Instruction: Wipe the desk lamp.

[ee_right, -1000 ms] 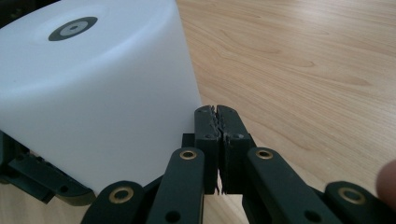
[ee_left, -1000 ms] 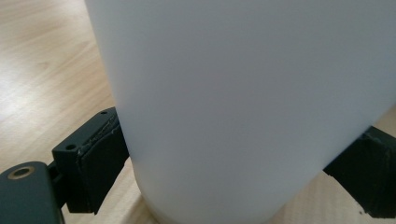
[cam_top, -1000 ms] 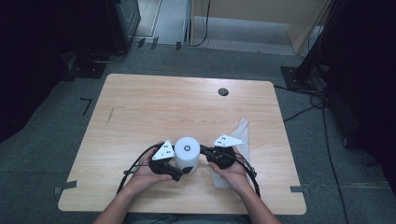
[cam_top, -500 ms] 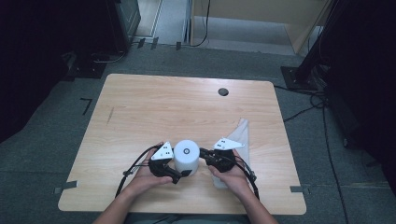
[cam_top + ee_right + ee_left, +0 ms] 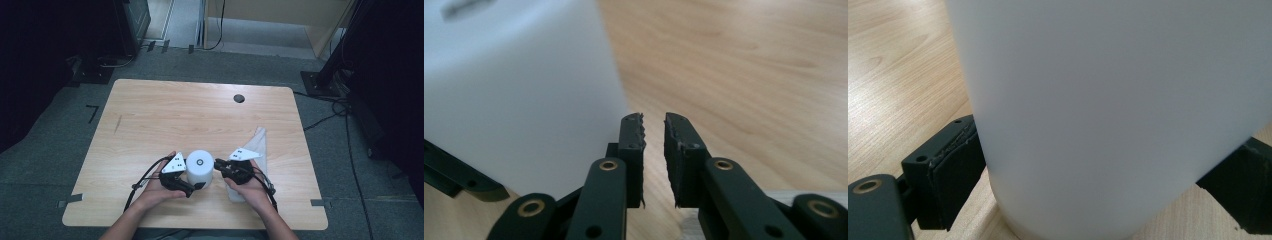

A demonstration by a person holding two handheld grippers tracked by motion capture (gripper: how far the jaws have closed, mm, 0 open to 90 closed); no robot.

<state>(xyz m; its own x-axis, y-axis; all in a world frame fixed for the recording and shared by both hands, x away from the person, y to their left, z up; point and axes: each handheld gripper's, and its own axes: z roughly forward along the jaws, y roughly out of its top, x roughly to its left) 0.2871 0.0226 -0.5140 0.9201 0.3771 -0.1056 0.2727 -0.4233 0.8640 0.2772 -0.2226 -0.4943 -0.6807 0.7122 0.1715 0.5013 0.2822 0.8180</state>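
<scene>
Pads of the left gripper (image 5: 1088, 200) press both sides of a white roll (image 5: 1113, 110), which stands upright near the front edge of the wooden table (image 5: 165, 115). The right gripper (image 5: 654, 145), jaws nearly together and empty, sits just beside the roll, over a white bag (image 5: 257, 142).

**Black two-jaw grippers, grey plates, trailing cables**

Each hand carries a black gripper. The left gripper (image 5: 192, 186) and the right gripper (image 5: 220, 164) both wear a pale grey three-cornered plate with small dark dots on top. Black cables loop back from each body. Seen close, the links show brass-coloured pivot rings and small screw holes; the dark pads (image 5: 636, 137) look ridged, perhaps worn. The forearms appear bare, without sleeves.
</scene>
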